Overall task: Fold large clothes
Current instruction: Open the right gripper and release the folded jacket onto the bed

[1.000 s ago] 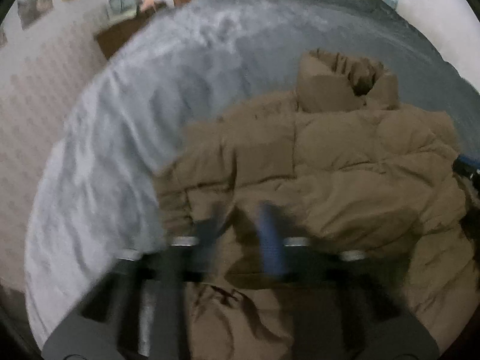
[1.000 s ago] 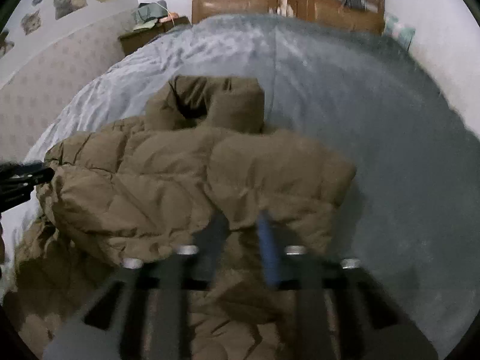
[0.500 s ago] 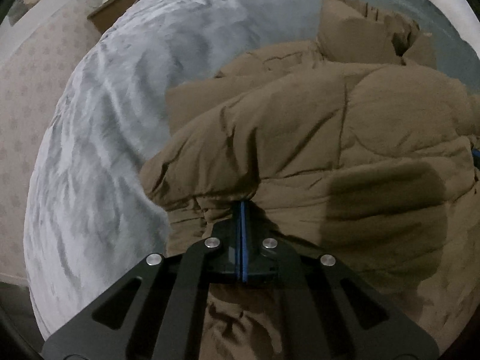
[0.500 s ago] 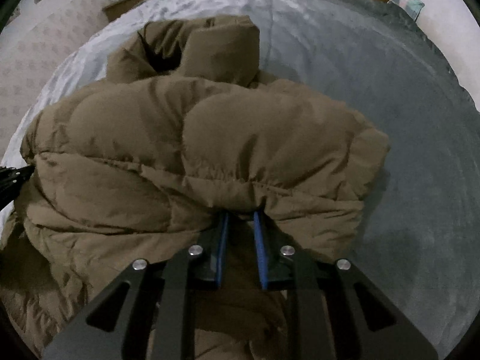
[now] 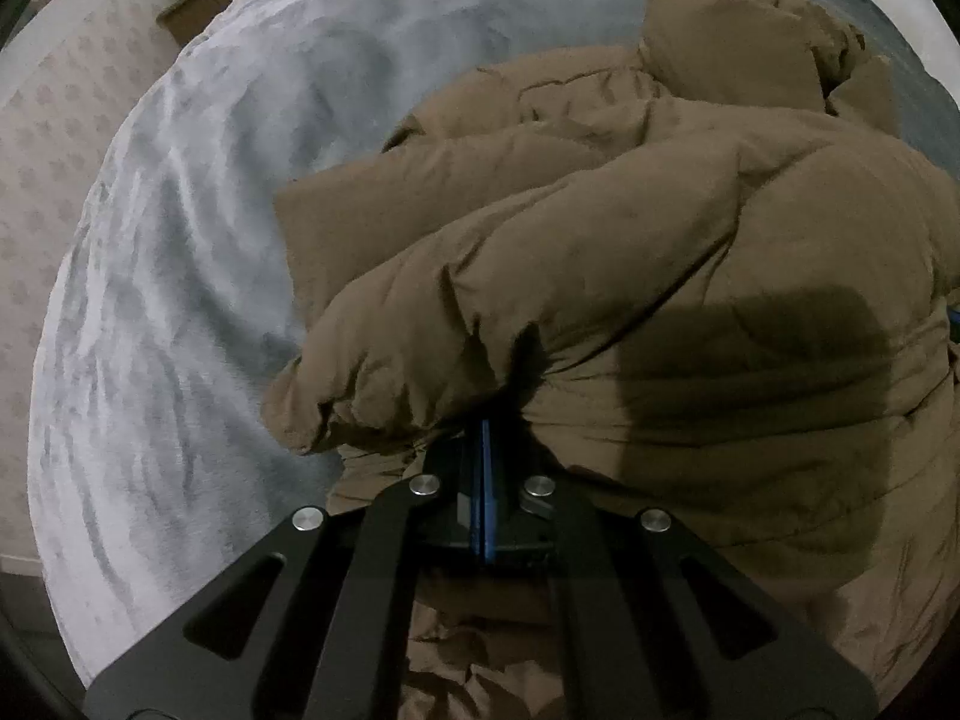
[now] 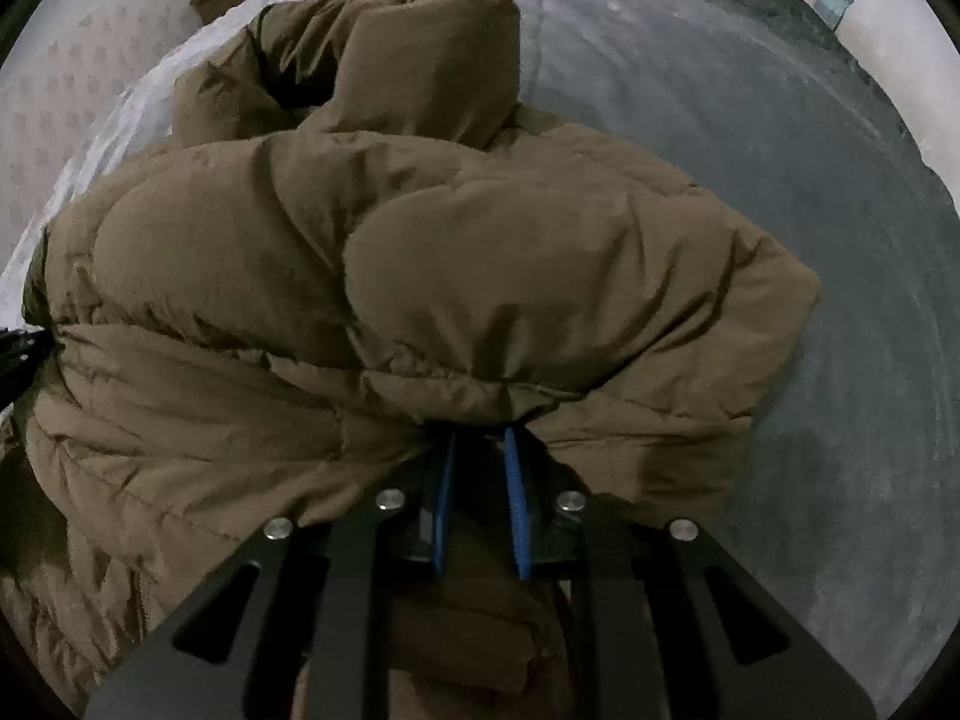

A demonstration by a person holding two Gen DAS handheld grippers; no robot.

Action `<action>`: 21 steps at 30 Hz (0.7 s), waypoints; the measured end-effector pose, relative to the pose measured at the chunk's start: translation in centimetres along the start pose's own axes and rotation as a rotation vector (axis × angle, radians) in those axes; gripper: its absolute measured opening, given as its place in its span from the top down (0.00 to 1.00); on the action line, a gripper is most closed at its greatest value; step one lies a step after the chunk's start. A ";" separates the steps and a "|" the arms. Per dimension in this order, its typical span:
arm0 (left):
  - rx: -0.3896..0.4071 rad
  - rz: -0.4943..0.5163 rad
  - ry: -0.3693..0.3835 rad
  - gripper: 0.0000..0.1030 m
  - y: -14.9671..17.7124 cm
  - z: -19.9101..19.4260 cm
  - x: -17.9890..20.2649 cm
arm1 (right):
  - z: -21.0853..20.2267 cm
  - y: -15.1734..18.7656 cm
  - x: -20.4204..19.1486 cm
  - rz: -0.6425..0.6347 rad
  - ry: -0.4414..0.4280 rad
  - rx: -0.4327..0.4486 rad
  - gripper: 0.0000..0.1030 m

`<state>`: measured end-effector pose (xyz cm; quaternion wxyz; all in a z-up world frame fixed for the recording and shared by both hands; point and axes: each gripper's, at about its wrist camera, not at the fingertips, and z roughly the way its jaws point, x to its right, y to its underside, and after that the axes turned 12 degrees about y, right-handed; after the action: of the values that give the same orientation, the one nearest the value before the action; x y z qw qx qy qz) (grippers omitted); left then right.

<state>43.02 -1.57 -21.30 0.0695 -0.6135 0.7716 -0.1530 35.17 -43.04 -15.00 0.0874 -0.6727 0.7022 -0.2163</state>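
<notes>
Two grippers are engaged with one brown puffer jacket [image 5: 630, 276], which is spread on a grey blanket [image 5: 180, 276] covering a bed. On the left, the left gripper [image 5: 483, 438] is seen pinched tight, its blue pads together on the jacket's lower edge. Further right, the right gripper [image 6: 480, 438] is seen with its pads a little apart, a thick roll of hem [image 6: 468, 390] seemingly clamped between them. A bottom-to-top fold is judged to be in hand. Next, both held edges would need to be carried forward together toward the hood [image 6: 420, 54] and laid down evenly.
</notes>
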 end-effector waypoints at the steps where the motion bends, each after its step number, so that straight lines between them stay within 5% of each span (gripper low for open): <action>1: -0.004 -0.004 0.003 1.00 0.0 0.1 -0.1 | 0.0 0.1 0.1 0.005 -0.002 -0.003 0.85; 11: 0.056 -0.032 0.003 0.98 2.2 -3.1 -1.5 | -2.2 0.9 1.1 0.066 -0.031 0.010 0.77; 13: 0.073 -0.005 -0.019 0.85 2.8 -4.0 -1.2 | -3.7 1.4 1.6 0.093 -0.046 0.045 0.53; 14: 0.084 0.009 -0.029 0.80 3.3 -4.6 -1.0 | -4.5 1.8 1.7 0.099 -0.047 0.065 0.48; 17: 0.138 0.025 -0.067 0.45 4.7 -6.7 -0.9 | -7.5 3.1 2.1 0.093 -0.040 0.137 0.44; 19: 0.173 0.027 -0.048 0.17 5.8 -8.3 -0.9 | -9.1 4.2 2.4 0.097 -0.014 0.167 0.31; 21: 0.200 0.042 -0.030 0.10 7.0 -9.6 -0.9 | -10.1 5.5 2.7 0.095 0.024 0.191 0.23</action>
<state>33.92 2.13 -14.60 0.1452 -0.5896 0.7639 -0.2183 25.84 -43.77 -7.88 0.1527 -0.6248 0.7103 -0.2860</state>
